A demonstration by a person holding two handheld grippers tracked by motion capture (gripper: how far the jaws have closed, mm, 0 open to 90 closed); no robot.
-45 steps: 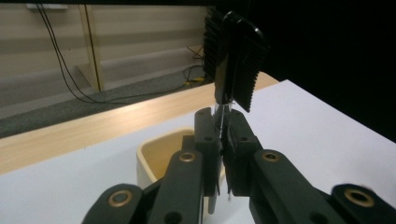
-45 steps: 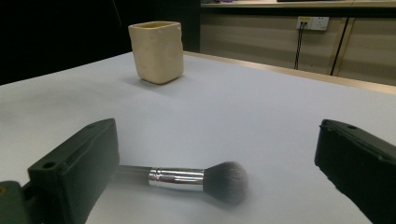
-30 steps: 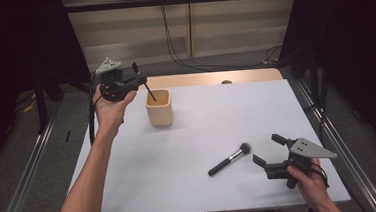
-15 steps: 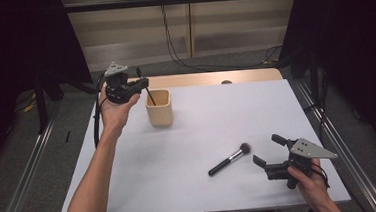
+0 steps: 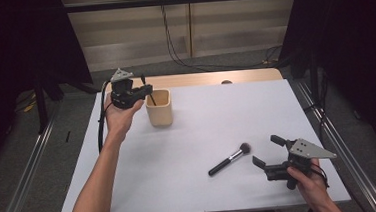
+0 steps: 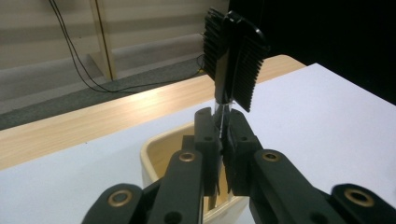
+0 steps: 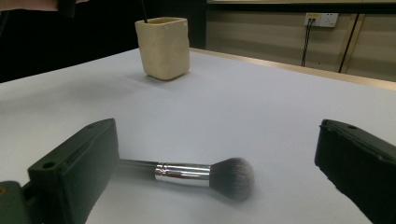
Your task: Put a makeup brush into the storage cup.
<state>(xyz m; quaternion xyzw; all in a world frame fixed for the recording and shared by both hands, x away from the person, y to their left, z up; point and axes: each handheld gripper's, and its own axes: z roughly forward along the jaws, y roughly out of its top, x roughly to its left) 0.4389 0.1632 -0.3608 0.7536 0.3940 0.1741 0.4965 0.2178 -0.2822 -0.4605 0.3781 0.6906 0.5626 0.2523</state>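
My left gripper [image 5: 144,91] is shut on the thin stem of a black ribbed brush tool [image 6: 233,56], held upright over the beige cup [image 5: 159,108]. In the left gripper view the tool's toothed head stands above the jaws [image 6: 222,126] and its lower end dips inside the cup [image 6: 159,154]. A makeup brush [image 5: 230,158] with a black handle and dark bristles lies flat on the white table. My right gripper [image 5: 267,151] rests just right of it, open, and in the right gripper view the makeup brush [image 7: 196,172] lies between the wide jaws [image 7: 219,140], untouched.
The white table top [image 5: 217,119] has a wooden strip [image 5: 199,79] along its far edge. Cables hang behind the table. Dark curtains flank both sides. The beige cup [image 7: 163,46] stands far off in the right gripper view.
My left hand has sunk and shifted right, bringing the black tool's lower end down into the cup. The right hand and the makeup brush have stayed put.
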